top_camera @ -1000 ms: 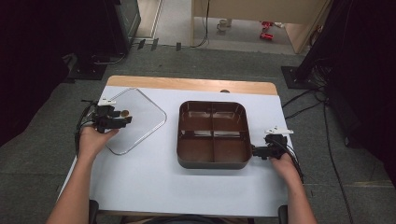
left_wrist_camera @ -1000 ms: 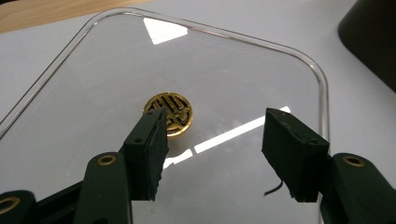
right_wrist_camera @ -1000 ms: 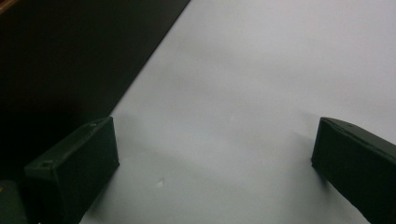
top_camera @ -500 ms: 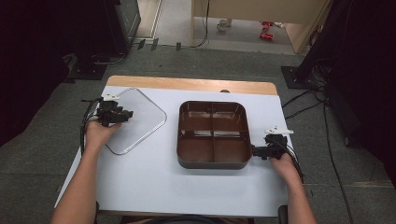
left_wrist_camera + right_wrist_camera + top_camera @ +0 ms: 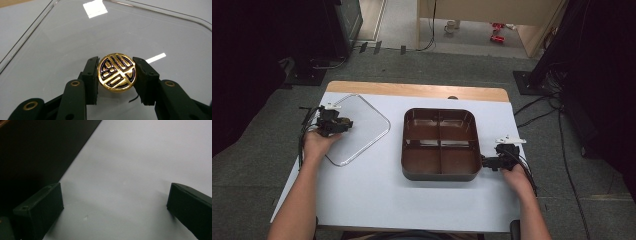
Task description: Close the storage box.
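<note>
White table [image 5: 377, 190]: left tongs [image 5: 116, 75] clamp the clear lid's [image 5: 62, 42] gold knob [image 5: 116, 72].

A clear lid [image 5: 354, 130], square with rounded corners and a raised rim, lies flat on the left part of the tabletop [image 5: 377, 195], turned so one corner points toward the front edge and another toward the far edge. At its middle sits a round gold knob [image 5: 116, 72], embossed with a dark-lined ornamental pattern, facing up. A brown tray [image 5: 440, 144], split by a cross wall into four compartments, lies at the middle of the tabletop, its sides square to the table's edges, well apart from the lid.
</note>
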Available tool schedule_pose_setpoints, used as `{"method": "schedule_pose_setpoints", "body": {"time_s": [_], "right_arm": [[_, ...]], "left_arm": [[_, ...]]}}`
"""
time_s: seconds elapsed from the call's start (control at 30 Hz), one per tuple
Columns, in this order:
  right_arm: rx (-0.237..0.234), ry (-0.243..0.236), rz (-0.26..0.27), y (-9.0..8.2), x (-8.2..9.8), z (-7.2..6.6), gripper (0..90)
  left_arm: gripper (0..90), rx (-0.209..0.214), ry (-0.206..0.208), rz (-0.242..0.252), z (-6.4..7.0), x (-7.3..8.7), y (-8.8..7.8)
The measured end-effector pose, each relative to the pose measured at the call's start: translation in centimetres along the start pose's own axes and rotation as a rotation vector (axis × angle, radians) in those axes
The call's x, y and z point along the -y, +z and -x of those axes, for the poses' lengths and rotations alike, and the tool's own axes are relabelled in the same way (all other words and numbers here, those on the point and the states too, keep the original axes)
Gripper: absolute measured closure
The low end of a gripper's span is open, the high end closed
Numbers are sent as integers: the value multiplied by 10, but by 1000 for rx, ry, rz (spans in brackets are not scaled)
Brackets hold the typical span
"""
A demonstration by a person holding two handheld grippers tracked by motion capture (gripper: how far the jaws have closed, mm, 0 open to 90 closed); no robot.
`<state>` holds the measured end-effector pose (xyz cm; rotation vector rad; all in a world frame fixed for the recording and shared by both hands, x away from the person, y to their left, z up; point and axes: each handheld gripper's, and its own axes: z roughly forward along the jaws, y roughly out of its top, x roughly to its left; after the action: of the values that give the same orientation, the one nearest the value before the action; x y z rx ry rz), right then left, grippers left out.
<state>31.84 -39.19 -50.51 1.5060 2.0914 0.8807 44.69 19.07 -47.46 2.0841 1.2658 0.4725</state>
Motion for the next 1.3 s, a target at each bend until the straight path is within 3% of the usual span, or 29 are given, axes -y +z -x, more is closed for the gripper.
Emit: {"method": "schedule_pose_setpoints", "body": {"time_s": [0.3, 0.7, 0.87, 1.3], "right_arm": [[0, 0, 0, 0, 0, 0, 0], [0, 0, 0, 0, 0, 0, 0], [1, 0, 0, 0, 0, 0, 0], [1, -1, 0, 0, 0, 0, 0]], "left_arm": [[593, -1, 25, -11, 3, -6, -11], [593, 41, 13, 10, 14, -24, -45], [593, 86, 1, 31, 22, -32, -60], [594, 189, 84, 81, 68, -56, -79]]}}
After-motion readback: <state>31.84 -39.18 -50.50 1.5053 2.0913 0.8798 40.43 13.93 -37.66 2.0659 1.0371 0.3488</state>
